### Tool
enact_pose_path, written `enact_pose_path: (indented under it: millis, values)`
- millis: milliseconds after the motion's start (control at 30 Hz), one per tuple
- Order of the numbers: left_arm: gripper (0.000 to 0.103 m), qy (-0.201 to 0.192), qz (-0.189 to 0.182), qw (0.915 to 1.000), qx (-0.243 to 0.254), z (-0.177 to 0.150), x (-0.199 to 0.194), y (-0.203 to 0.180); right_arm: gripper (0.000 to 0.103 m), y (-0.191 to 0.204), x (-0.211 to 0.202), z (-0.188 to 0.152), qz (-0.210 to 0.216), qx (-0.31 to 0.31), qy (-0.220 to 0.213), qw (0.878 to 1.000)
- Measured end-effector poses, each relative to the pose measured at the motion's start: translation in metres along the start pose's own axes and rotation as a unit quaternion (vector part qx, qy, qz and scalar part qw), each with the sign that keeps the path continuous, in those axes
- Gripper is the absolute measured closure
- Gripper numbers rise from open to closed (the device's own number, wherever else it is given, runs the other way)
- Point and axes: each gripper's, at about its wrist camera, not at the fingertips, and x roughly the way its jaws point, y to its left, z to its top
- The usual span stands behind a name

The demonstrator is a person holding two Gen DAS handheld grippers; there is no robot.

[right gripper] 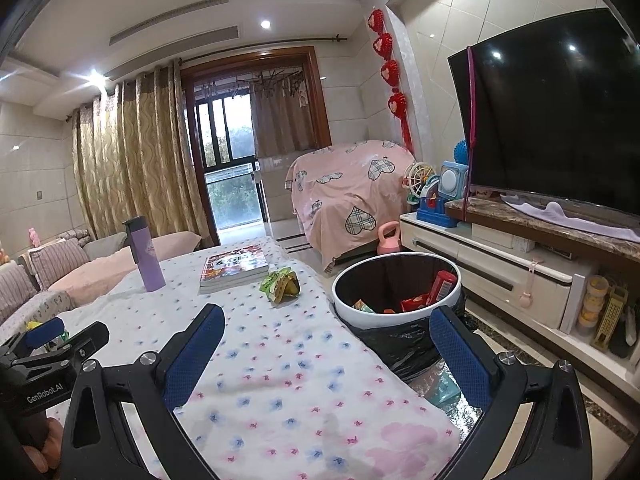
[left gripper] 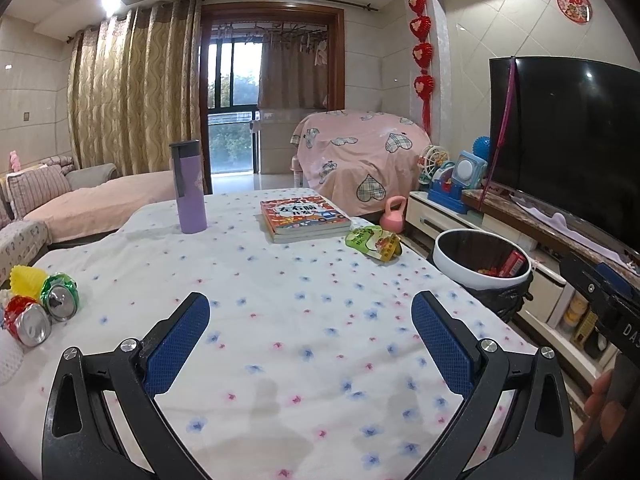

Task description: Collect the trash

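Some wrappers already lie in the bin (right gripper: 362,314) beside the counter (left gripper: 280,320). I judge the green pouch (left gripper: 374,243) near its right edge and two crushed cans (left gripper: 44,308) at far left remain. Both my left gripper (left gripper: 310,322) and right gripper (right gripper: 326,334) hang released, empty.

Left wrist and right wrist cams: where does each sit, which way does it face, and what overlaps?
Left wrist: on the open left gripper above the table, facing the balcony door; crushed cans at left, right gripper and a hand at right edge.
Right wrist: on the open right gripper over the table's right edge, facing the same way, trash bin ahead; left gripper at left edge.
Shared: purple bottle, books, green pouch, bin, TV.
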Motion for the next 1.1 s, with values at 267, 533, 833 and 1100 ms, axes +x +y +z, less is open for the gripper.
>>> enact_pose_path:
  millis: [267,533,833,1100]
  values:
    - [0.0,0.002,0.0,1.0,-0.001,-0.0009,-0.0005,0.0009,0.0,0.0013,-0.0024,-0.0004,0.002,0.001,-0.005,1.0]
    - [0.0,0.004,-0.002,1.0,-0.001,-0.0027,-0.0002,0.0015,0.0,0.0036,-0.0032,0.0004,0.003,0.001,-0.004,1.0]
    - [0.0,0.004,-0.003,1.0,0.0,-0.0041,0.0011,0.0005,0.0,0.0019,-0.0032,0.0001,0.004,0.003,-0.004,1.0]
    - [0.0,0.004,-0.003,1.0,0.001,-0.0038,0.0013,0.0004,0.0,0.0026,-0.0035,0.0006,0.004,0.003,-0.003,1.0]
